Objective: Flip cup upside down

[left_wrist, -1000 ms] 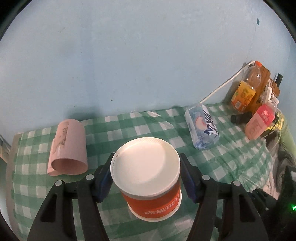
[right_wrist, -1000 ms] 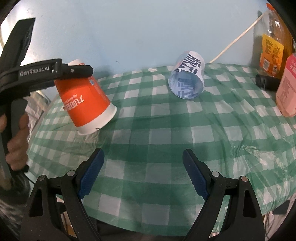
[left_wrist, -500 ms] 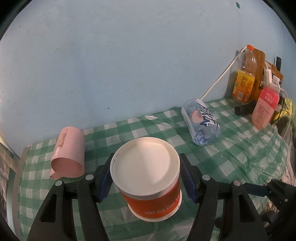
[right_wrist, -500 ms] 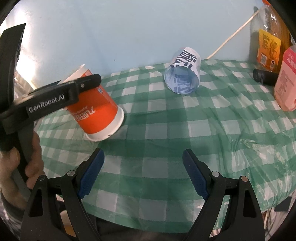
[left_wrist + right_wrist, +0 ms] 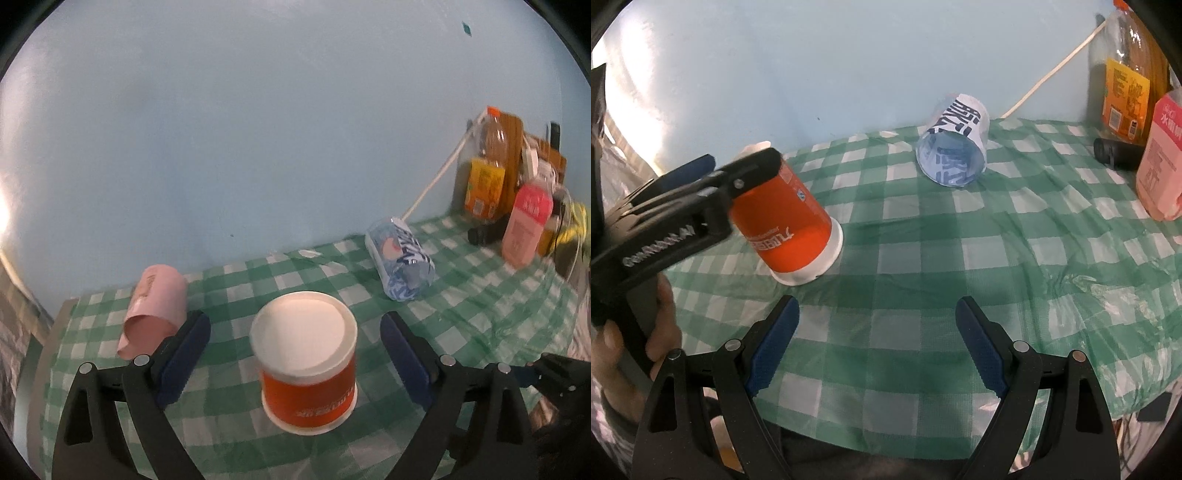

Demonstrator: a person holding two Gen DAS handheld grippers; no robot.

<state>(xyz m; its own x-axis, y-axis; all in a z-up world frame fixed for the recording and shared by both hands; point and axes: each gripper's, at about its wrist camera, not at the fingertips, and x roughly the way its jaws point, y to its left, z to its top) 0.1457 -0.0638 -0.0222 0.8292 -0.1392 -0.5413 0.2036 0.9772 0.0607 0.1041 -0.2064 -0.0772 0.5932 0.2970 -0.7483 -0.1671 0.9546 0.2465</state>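
The orange paper cup with a white rim [image 5: 308,363] stands upside down on the green-checked worktop [image 5: 979,258], white base up. My left hand-held gripper [image 5: 295,354] is spread wide around it, blue pads clear of both sides. My right hand-held gripper [image 5: 877,343] hangs released over bare cloth, nothing between its fingers. A blue-printed cup [image 5: 955,146] lies tipped behind.

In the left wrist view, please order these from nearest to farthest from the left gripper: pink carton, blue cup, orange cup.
1. orange cup, between the open fingers of the left gripper.
2. blue cup, lying on its side, farther right.
3. pink carton, far right near the wall.
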